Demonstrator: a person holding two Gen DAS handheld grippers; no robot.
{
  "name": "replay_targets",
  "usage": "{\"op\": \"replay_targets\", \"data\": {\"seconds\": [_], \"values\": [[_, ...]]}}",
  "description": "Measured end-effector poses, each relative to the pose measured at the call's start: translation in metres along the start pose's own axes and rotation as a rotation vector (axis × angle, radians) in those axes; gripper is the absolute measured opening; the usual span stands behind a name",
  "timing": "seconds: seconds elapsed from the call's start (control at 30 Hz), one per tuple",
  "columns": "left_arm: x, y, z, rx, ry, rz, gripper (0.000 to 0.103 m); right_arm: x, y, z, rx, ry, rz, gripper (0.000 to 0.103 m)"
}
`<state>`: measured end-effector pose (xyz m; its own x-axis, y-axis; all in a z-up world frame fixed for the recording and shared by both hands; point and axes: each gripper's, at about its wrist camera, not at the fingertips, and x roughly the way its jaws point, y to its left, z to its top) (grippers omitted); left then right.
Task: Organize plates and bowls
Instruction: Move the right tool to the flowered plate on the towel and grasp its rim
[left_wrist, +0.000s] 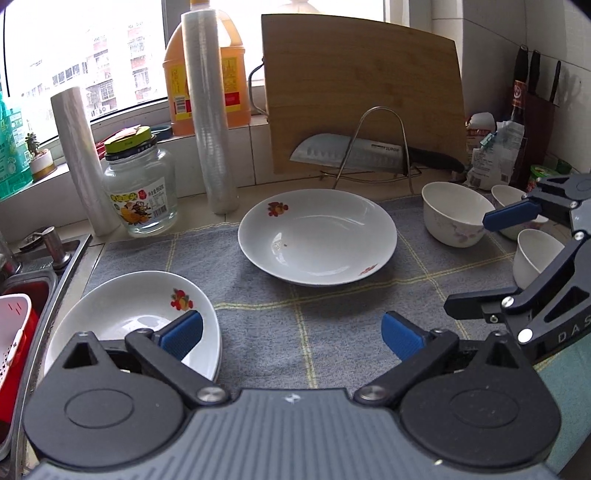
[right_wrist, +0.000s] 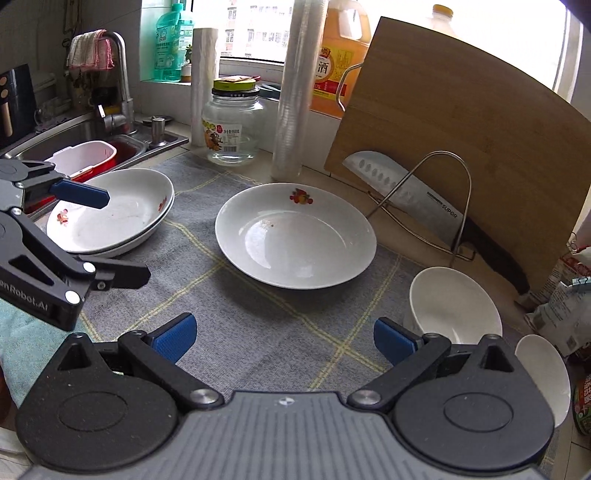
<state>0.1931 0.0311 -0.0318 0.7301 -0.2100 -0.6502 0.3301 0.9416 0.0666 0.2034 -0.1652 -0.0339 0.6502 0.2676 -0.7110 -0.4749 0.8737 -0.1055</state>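
A white plate with fruit prints lies alone in the middle of the grey cloth. Two more such plates sit stacked at the left by the sink. Three white bowls stand at the right: a large one and two smaller ones, one of which shows in the right wrist view. My left gripper is open and empty, next to the stack. My right gripper is open and empty, beside the large bowl.
A bamboo cutting board and a cleaver lean in a wire rack at the back. A glass jar, film rolls and an oil bottle stand by the window. The sink with a red basket is left.
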Motion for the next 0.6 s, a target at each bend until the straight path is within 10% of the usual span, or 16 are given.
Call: {"op": "replay_targets", "data": {"seconds": [0.6], "values": [[0.101, -0.026, 0.006, -0.032, 0.134, -0.132, 0.102, 0.025, -0.019, 0.035, 0.025, 0.093, -0.094, 0.103]]}}
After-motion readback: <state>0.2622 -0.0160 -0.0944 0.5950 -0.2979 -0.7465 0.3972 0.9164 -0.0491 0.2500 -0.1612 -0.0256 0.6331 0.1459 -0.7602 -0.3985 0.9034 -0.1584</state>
